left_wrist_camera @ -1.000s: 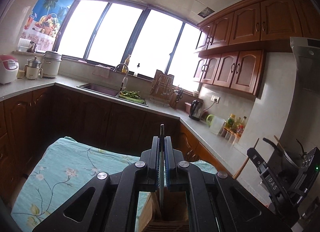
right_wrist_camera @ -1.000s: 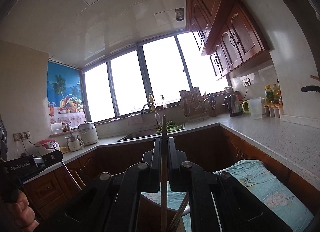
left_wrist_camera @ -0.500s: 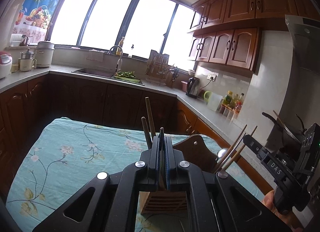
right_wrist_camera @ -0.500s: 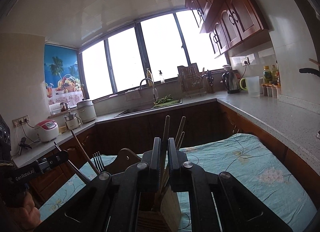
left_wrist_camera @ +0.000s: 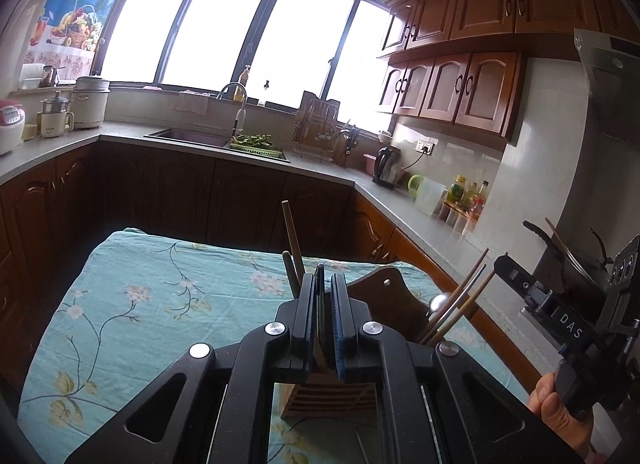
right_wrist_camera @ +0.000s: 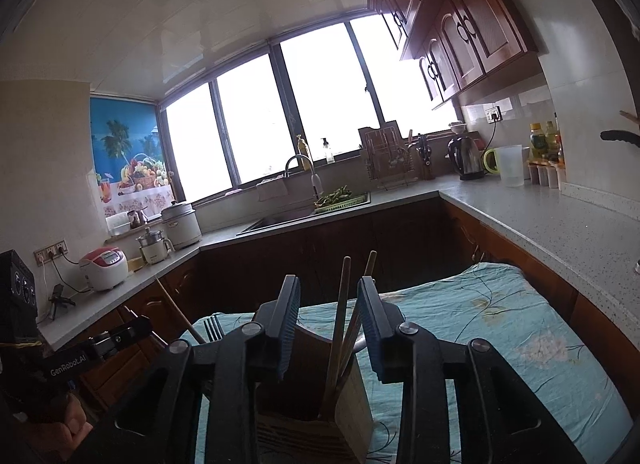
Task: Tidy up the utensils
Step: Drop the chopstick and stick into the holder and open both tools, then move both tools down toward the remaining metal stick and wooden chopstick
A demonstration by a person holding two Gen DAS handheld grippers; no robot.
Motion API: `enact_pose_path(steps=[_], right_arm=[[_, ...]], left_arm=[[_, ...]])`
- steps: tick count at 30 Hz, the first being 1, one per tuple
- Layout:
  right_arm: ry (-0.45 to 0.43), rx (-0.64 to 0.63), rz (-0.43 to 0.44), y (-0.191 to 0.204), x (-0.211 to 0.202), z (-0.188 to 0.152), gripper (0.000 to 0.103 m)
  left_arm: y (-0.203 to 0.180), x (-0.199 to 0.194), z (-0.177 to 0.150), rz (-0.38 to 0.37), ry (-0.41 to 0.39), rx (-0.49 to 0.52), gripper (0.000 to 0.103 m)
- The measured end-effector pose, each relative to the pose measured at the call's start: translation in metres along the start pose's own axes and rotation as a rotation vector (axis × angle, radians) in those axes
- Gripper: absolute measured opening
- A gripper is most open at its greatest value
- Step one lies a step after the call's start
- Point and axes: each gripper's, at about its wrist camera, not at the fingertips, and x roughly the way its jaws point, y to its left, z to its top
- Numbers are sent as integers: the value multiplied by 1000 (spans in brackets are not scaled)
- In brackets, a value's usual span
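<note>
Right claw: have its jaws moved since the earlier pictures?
Yes. The right claw was shut on a chopstick; its jaws are opening, clear of the stick, which stands in the wooden holder.

A table under a floral turquoise cloth (left_wrist_camera: 132, 304) bears a wooden utensil holder (left_wrist_camera: 328, 400).

Our left gripper (left_wrist_camera: 325, 284) sits low at frame centre, jaws parting by a narrow slit. Our right gripper (right_wrist_camera: 329, 296) stands low centre too, jaws opening wider. Our right hand (left_wrist_camera: 560, 412) shows at lower right.
</note>
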Motion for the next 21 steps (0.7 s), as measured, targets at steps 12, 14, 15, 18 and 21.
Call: enact_pose_path(steps=[12,14,15,18,21], right_arm=[[-16,69,30,-3,-68,4,95],[26,79,33,-5,-75,-5,95],[48,84,33,-6,-79,-11,95],[119,103,31,-8,-89,-28,95],[181,109,32,-10,-98,-44,95]], left_arm=[[3,-80,-33,22,-42,-42,58],[4,-91,-44,40,-17,-43,63],[3,-96,-49,47,1,-43,67],[2,-111,-60,58,44,-49,69],[-2,-123,-68,75,89,-36,75]])
